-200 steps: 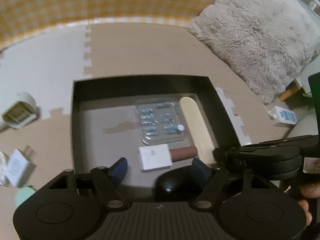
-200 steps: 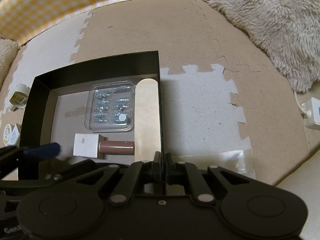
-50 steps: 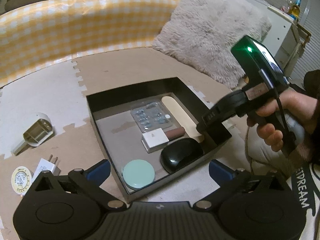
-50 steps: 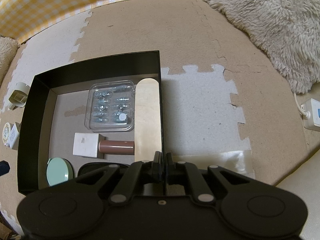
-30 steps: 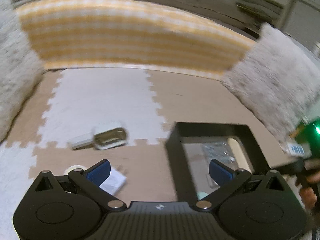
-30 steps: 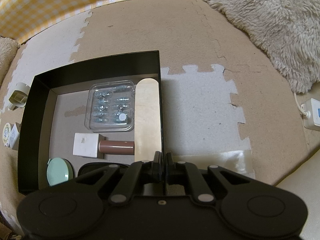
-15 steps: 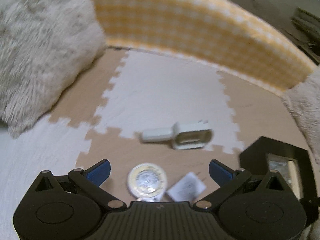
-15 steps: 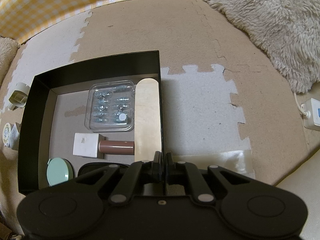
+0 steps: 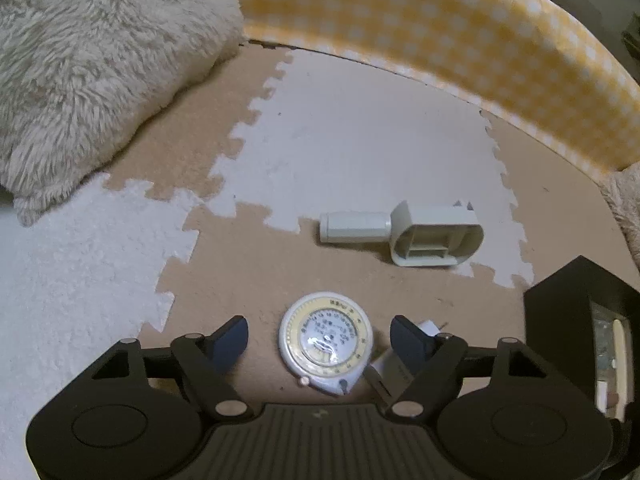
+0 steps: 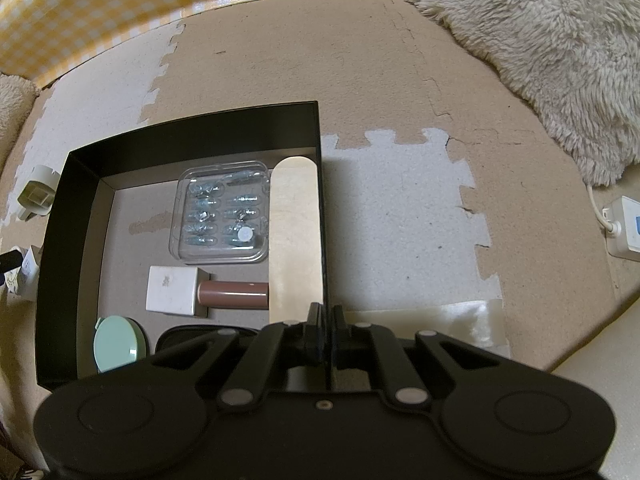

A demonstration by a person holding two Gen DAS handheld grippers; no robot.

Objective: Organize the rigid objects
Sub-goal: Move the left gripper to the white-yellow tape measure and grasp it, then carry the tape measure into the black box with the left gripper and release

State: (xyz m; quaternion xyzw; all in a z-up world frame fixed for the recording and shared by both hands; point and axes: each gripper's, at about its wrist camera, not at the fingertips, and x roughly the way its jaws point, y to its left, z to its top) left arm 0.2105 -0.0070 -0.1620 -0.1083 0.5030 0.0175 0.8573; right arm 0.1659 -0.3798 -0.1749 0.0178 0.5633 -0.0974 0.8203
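With the left gripper (image 9: 318,338) closing, unclenched, around the round tape measure (image 9: 326,338) on the floor mat (image 9: 360,152), its fingers may snag the adjacent charger (image 9: 394,364), while the right gripper (image 10: 325,316) clamps the box (image 10: 64,216) wall.

tape measure (image 9: 326,338) beside charger (image 9: 394,368), left of box (image 9: 560,312)

Bare foam mat (image 9: 360,152) is lying open toward twelve o'clock of the left gripper (image 9: 320,334). A white charger (image 9: 394,368) is crowding its three-o'clock finger; the black box (image 9: 560,320) is walling off farther right, a fluffy cushion (image 9: 92,72) blocking ten o'clock.
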